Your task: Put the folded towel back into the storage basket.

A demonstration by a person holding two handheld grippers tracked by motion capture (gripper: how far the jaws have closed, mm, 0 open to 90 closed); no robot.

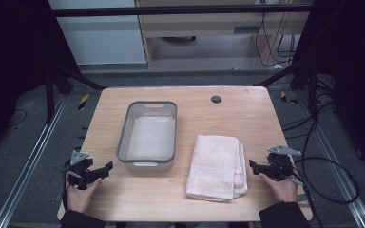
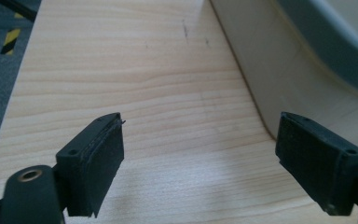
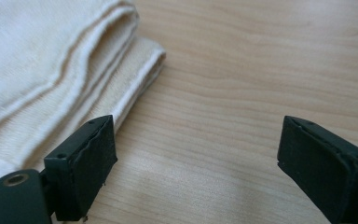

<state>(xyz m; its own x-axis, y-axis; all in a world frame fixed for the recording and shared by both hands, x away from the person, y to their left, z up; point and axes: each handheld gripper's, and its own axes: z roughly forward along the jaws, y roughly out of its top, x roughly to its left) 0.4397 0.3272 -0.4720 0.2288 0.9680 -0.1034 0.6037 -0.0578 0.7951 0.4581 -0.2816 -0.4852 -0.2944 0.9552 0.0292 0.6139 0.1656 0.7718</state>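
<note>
A light wooden table [image 1: 247,118] stands on dark grey carpet [image 1: 24,142], with black metal frame bars [image 1: 180,9] and pale wooden shelving [image 1: 209,28] behind.

You have no writing, label, brand name or number to read anywhere here. The closest thing to a sign is the yellow-and-black hazard-striped tape [image 1: 83,100] on the grey floor to the left of the light wooden table [image 1: 247,118], with a matching strip [image 1: 289,98] on the floor to its right; the left one also shows as a striped patch [image 2: 10,40] in your left gripper view. The folded cream towel [image 1: 217,166] carries a woven border band, a pattern, not lettering.
</note>
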